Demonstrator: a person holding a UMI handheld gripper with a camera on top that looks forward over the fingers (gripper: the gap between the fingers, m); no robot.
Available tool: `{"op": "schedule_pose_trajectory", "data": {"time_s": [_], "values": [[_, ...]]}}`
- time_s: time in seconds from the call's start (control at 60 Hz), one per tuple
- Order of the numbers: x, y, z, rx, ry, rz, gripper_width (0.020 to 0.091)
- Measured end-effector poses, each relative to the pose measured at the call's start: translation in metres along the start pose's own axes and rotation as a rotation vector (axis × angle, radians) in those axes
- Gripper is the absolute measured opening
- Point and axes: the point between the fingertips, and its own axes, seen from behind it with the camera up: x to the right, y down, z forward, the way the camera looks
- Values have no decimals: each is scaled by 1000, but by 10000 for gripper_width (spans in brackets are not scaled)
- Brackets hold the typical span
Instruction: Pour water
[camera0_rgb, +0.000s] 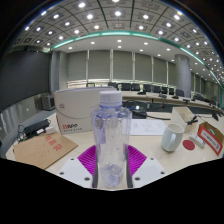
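Clamped upright in the tool (112, 160), a clear ribbed water bottle (112, 135) wears a white cap.

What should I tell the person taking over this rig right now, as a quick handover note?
Claw: shut on the clear plastic bottle, which stands upright between the two pink pads, cap on.
Job's things: a light cup sits on the table ahead and to the right of the bottle; a white box lies behind it, a brown folder to the left.
Done: bottle gripped.
Left: cap appears on, so likely open it, then carry the bottle to the cup and pour.
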Motion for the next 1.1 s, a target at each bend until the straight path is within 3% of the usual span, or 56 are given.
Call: {"op": "schedule_pose_trajectory", "data": {"time_s": [0.15, 0.35, 0.55, 0.7, 0.867, 1.1], "values": [[-5, -1, 0, -17, -17, -11, 304], [0, -43, 3, 25, -56, 158, 304], [30, -113, 26, 73, -182, 692, 304], [61, -144, 53, 67, -319, 1220, 302], [95, -144, 79, 42, -397, 1691, 302], [119, -131, 86, 8, -458, 1969, 302]]}}
